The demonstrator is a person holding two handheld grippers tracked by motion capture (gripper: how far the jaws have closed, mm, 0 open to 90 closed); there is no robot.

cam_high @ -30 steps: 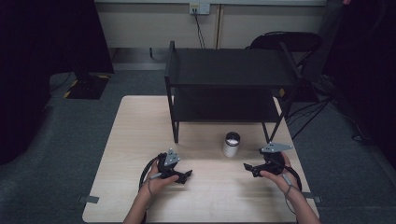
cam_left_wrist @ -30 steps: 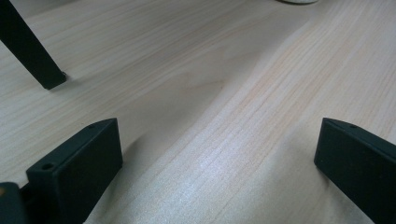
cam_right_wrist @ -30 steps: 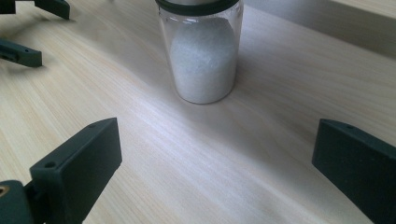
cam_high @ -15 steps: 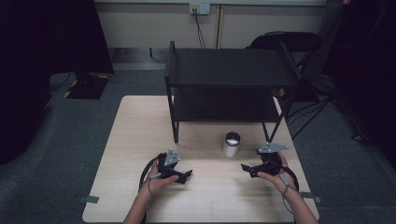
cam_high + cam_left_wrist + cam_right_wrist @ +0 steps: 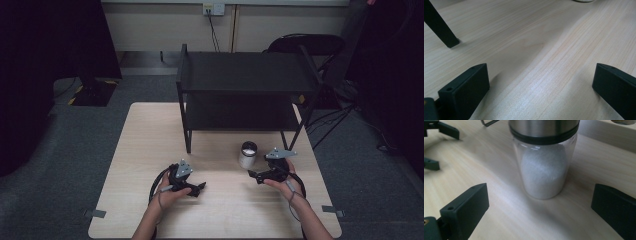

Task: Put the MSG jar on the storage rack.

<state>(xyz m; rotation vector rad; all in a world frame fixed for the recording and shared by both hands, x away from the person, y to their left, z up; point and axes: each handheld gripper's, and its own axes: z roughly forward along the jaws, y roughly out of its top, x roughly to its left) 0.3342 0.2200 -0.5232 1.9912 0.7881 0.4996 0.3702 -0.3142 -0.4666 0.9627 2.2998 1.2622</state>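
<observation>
A clear jar [image 5: 247, 154] with a steel lid and white powder inside stands upright on the wooden table [image 5: 150, 150], in front of the black shelf. In the right gripper view the jar [image 5: 544, 167] rises just ahead of the jaws, which stand wide apart and do not touch it. My right gripper [image 5: 254, 175] is open, low over the table just right of the jar. My left gripper [image 5: 200, 188] is open too, near the table's front left of centre, its jaws [image 5: 536, 82] spread over bare wood.
A black two-tier shelf [image 5: 245, 75] stands on the far half of the table; one of its legs [image 5: 441, 30] appears in the left gripper view. A black chair [image 5: 305, 45] sits behind the table at right. Grey carpet surrounds the table.
My right gripper has shifted left and slightly forward, closer to the jar. The left gripper has stayed put.
</observation>
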